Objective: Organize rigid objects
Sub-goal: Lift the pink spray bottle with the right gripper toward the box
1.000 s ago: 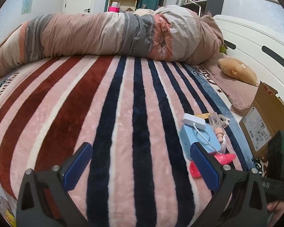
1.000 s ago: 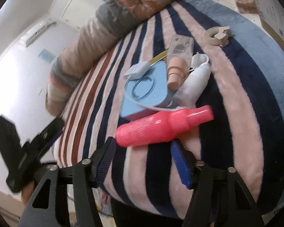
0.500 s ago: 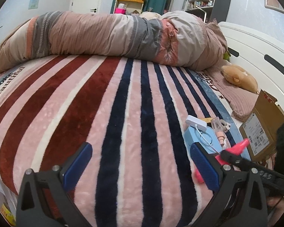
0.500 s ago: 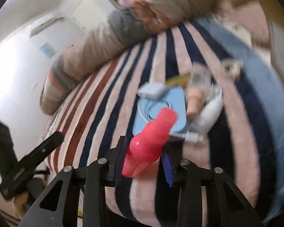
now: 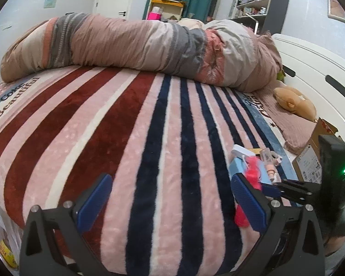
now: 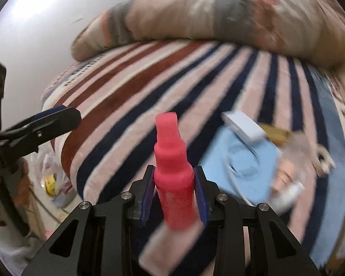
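Left wrist view: my left gripper (image 5: 170, 197) has its jaws spread wide w/ nothing between them, just striped blanket (image 5: 131, 138) (pink, dark red, navy) filling most of the frame. A rolled-up duvet (image 5: 149, 46) lies across the top of the bed. White headboard (image 5: 310, 73) at the right, a tan plush (image 5: 294, 103) under it, cardboard box (image 5: 310, 158) at the right edge. Shelves and a teal curtain in the bg. Lower right is a mess: my own right finger covers most of the pink bottle (image 5: 253, 174), only bits stick out above and below it. Blue case (image 5: 241, 168) w/ a white charger (image 5: 241, 151) sits just behind.

Right wrist view: my right gripper (image 6: 174, 193) is clamped on the pink bottle (image 6: 172, 174), pads pressing both sides of its body, nozzle pointing up-frame, lower centre of the pic. The jaws were closing in on it just now. Whole frame is motion-blurred tbh. Blue case (image 6: 253, 158) w/ white charger (image 6: 241, 124) at right, plus some small stuff further right I can't make out. Left gripper pokes in at the left edge, a plastic bag (image 6: 55, 179) on the floor below it.
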A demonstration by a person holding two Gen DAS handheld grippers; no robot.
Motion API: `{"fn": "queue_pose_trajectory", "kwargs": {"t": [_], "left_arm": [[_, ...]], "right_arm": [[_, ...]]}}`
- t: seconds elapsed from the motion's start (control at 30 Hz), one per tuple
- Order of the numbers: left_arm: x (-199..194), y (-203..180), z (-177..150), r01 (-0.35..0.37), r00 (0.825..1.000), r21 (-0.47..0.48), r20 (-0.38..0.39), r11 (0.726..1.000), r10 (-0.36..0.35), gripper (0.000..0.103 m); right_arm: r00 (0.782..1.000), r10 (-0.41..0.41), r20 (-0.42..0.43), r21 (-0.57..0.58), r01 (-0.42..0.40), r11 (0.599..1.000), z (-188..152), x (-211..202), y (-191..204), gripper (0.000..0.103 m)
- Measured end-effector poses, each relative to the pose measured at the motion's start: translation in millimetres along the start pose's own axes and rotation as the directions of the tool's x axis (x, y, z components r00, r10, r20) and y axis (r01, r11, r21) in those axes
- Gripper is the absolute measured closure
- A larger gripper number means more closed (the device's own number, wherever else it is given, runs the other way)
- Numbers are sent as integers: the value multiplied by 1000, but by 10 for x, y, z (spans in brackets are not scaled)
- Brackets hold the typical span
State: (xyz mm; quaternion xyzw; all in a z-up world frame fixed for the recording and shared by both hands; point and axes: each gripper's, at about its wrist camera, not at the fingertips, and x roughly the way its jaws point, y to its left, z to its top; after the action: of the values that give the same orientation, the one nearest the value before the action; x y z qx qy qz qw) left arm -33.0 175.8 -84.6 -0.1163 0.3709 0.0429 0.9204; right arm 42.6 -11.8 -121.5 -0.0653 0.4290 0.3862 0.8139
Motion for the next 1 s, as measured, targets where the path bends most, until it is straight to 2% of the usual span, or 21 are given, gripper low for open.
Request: {"fn": "queue_pose_trajectory", "kwargs": {"t": [0.13, 0.23, 0.3, 0.33, 0.37, 0.5, 0.6, 0.63, 0.73, 0.77, 0.9, 1.0], "left_arm": [[68, 101, -48, 11, 1000, -27, -22, 1000, -11, 1], [146, 158, -73, 40, 999, -53, -25, 998, -42, 1], [194, 158, -86, 50, 998, -66, -28, 997, -52, 1], [213, 159, -94, 56, 998, -68, -29, 996, -58, 1], [227, 156, -99, 59, 998, -69, -32, 996, -61, 1], [258, 155, -118, 66, 997, -84, -40, 994, -70, 1], [316, 176, -128, 112, 990, -123, -74, 986, -121, 1], [339, 178, -119, 134, 986, -133, -76, 982, -145, 1], [406, 174, -141, 204, 971, -164, -95, 965, -221, 1], [425, 159, -143, 220, 966, -167, -99, 961, -238, 1], [546, 39, -145, 278, 944, -171, -133, 945, -301, 1], [562, -81, -97, 334, 924, -166, -137, 928, -357, 4]], "right_arm": [[997, 73, -36, 52, -71, 996, 29, 297, -74, 74], [995, 74, -67, 60, -70, 996, -50, 351, -80, 72], [995, 80, -63, 66, -75, 995, -120, 275, -71, 62], [994, 92, -63, 73, -88, 993, -125, 266, -56, 51], [993, 106, -58, 78, -102, 992, -140, 246, -38, 44], [993, 92, -74, 86, -85, 993, -241, 175, -100, 42], [995, 81, -63, 87, -75, 993, -268, 147, -97, 43], [996, 64, -66, 75, -59, 995, -259, 155, -74, 46], [998, 18, -57, 59, -14, 998, -250, 161, -76, 74], [998, 24, -50, 62, -21, 998, -245, 156, -82, 76], [1000, 11, -25, 28, -10, 1000, -263, 71, -78, 76], [999, 35, 27, 4, -35, 999, -244, -114, -47, 76]]}}
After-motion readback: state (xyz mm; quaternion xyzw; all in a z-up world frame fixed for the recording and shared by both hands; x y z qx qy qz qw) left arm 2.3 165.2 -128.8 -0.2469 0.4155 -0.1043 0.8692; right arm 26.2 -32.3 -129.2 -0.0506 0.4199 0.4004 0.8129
